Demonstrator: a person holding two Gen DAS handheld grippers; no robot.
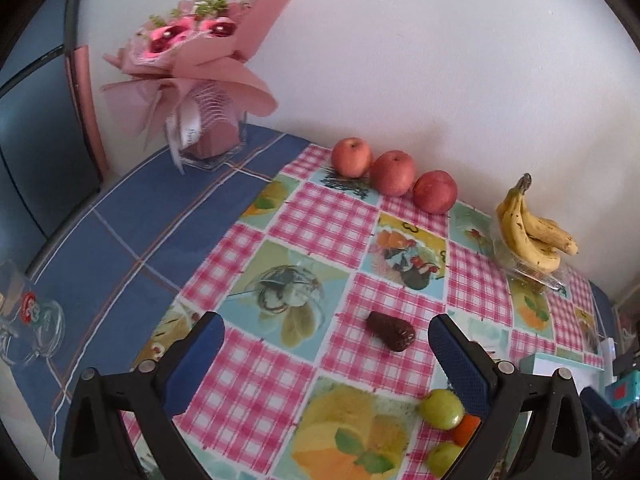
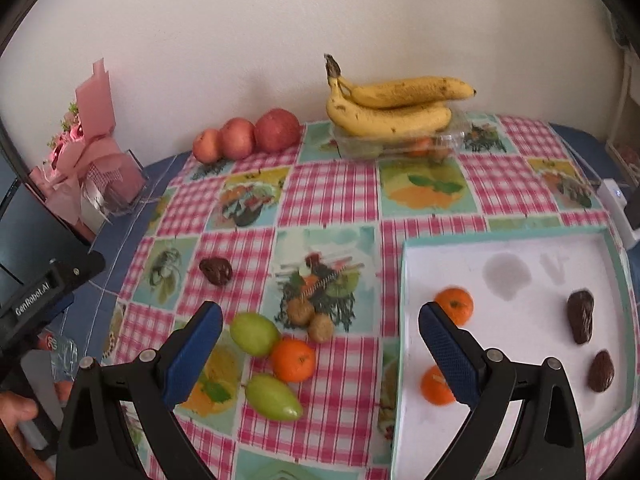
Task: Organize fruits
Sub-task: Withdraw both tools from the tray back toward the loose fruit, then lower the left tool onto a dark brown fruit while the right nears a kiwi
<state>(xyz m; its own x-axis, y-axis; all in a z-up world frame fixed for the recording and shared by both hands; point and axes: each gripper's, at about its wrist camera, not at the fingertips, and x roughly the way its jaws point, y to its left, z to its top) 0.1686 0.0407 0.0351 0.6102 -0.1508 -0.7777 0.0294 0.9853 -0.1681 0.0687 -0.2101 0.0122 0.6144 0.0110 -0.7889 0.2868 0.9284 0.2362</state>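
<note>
I'm seeing the white tray (image 2: 520,360) sitting at four o'clock, holding two oranges (image 2: 454,305) and two dates (image 2: 580,322). My right gripper (image 2: 320,344) is hanging released over the loose orange (image 2: 293,360); my left gripper (image 1: 326,354) is gaping around a date (image 1: 391,331).

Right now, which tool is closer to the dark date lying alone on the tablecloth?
Left. The left tool points straight at the lone date, just ahead of its fingertips. The right tool hangs farther away, by the white tray.

Plain white wall (image 2: 280,20) behind a cloth-covered table (image 1: 120,240).
</note>
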